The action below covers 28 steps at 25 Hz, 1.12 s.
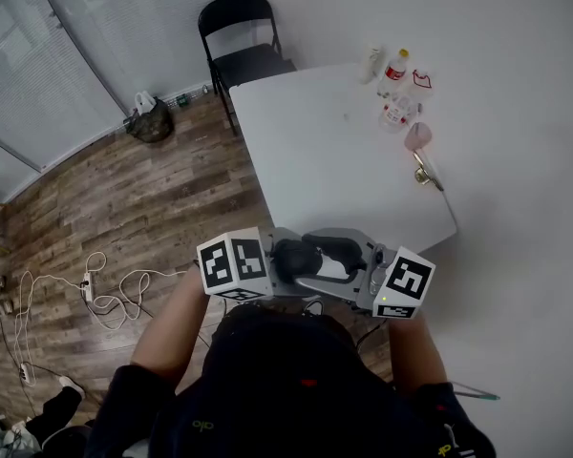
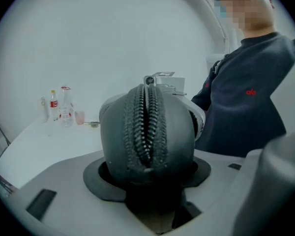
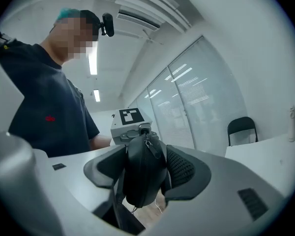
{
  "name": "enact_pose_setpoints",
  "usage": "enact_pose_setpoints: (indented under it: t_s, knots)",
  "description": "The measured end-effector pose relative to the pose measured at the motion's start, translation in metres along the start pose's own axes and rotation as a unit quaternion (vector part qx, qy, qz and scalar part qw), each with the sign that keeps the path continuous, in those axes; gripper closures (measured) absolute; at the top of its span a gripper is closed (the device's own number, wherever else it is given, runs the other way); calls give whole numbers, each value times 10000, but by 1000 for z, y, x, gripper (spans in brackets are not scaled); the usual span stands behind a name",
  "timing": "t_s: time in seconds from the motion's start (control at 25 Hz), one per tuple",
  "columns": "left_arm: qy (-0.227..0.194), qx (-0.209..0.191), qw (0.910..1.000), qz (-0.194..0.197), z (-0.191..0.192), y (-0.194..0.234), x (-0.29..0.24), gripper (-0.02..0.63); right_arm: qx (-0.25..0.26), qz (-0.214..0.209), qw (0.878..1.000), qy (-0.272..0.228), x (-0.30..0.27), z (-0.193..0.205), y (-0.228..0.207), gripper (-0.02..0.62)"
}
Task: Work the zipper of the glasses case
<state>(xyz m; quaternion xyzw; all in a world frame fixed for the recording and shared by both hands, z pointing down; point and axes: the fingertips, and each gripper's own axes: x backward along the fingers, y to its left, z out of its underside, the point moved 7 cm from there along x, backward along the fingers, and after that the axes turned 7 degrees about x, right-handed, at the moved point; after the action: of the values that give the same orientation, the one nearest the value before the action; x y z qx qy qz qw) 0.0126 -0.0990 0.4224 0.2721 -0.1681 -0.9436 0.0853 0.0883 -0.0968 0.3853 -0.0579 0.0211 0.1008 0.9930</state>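
I hold the dark grey glasses case (image 1: 317, 254) in the air in front of the person's chest, off the near edge of the white table (image 1: 334, 170). My left gripper (image 1: 285, 261) is shut on one end of the case (image 2: 147, 132); the zipper teeth (image 2: 146, 127) face its camera and stand slightly parted. My right gripper (image 1: 355, 267) comes from the opposite side. Its jaws stand wide around the other end of the case (image 3: 143, 171), and the ribbed right pad (image 3: 183, 167) shows a small gap to it. The zipper pull (image 3: 148, 137) hangs at the case's top.
Several bottles (image 1: 397, 84) and a pink cup (image 1: 418, 136) stand at the table's far right. A black chair (image 1: 244, 46) is behind the table. Cables (image 1: 105, 289) lie on the wooden floor at left. A white wall runs along the right.
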Motion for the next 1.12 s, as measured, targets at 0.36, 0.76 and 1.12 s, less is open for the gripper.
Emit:
enact_pose_setpoints:
  t_s: [0.36,0.76,1.12]
  knots:
    - [-639,-3,9979,83,-8,1,7,336,27,176,9988,-447,5,-11,-3,344]
    - [-2345,311,9713,257,-27,9,28,314,-309,805,9842,-1549,31,-37,-19,344]
    - [-2763,10,9610,-108,-30,-1,32,330,-125,619,9873,-1458,30,-47,-9,344]
